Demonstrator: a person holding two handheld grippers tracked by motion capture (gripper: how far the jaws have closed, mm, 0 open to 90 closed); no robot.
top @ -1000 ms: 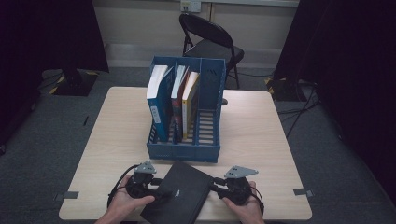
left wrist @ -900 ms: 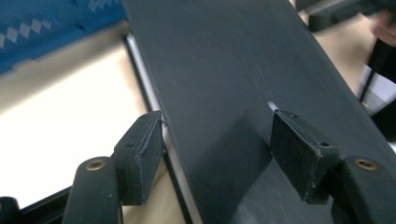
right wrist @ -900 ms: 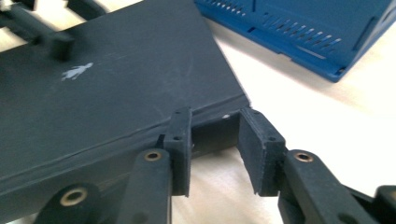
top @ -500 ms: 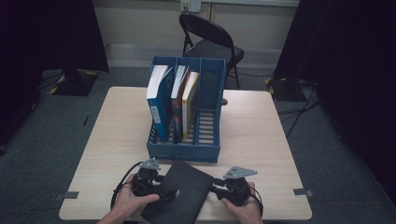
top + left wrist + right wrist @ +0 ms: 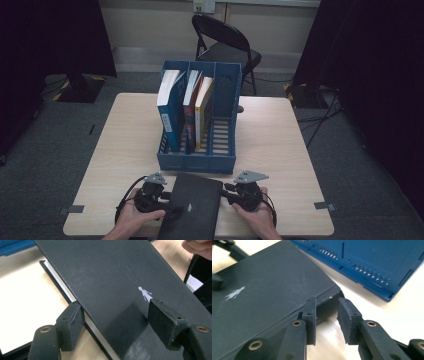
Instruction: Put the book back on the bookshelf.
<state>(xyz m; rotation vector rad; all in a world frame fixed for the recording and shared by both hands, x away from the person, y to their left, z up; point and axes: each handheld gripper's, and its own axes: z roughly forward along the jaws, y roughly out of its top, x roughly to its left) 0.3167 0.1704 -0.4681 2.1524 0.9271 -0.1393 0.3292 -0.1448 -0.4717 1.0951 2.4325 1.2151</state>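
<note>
Black book (image 5: 192, 205) flat just in front of blue rack (image 5: 200, 161), L gripper (image 5: 170, 206) agape astride its edge, R gripper (image 5: 226, 191) slightly parted at corner; best clamped squarely w/ both before lifting.

- A light wooden table (image 5: 125, 145) is seen from above on a grey carpeted floor (image 5: 45, 165).
- A blue file rack (image 5: 227, 95) with three compartments is placed at the table's middle.
- A blue book (image 5: 169, 112) is held in the left compartment, and two more books (image 5: 197, 107) lean in the middle one.
- A black book (image 5: 192, 205) lies flat at the near edge, just in front of the rack.
- The left gripper (image 5: 165, 199) is set against the black book's left edge, with a hand (image 5: 132, 220) behind it.
- The right gripper (image 5: 229, 192) is set at the book's right edge, held by the other hand (image 5: 257, 217).
- A black folding chair (image 5: 225, 42) is placed beyond the table.
</note>
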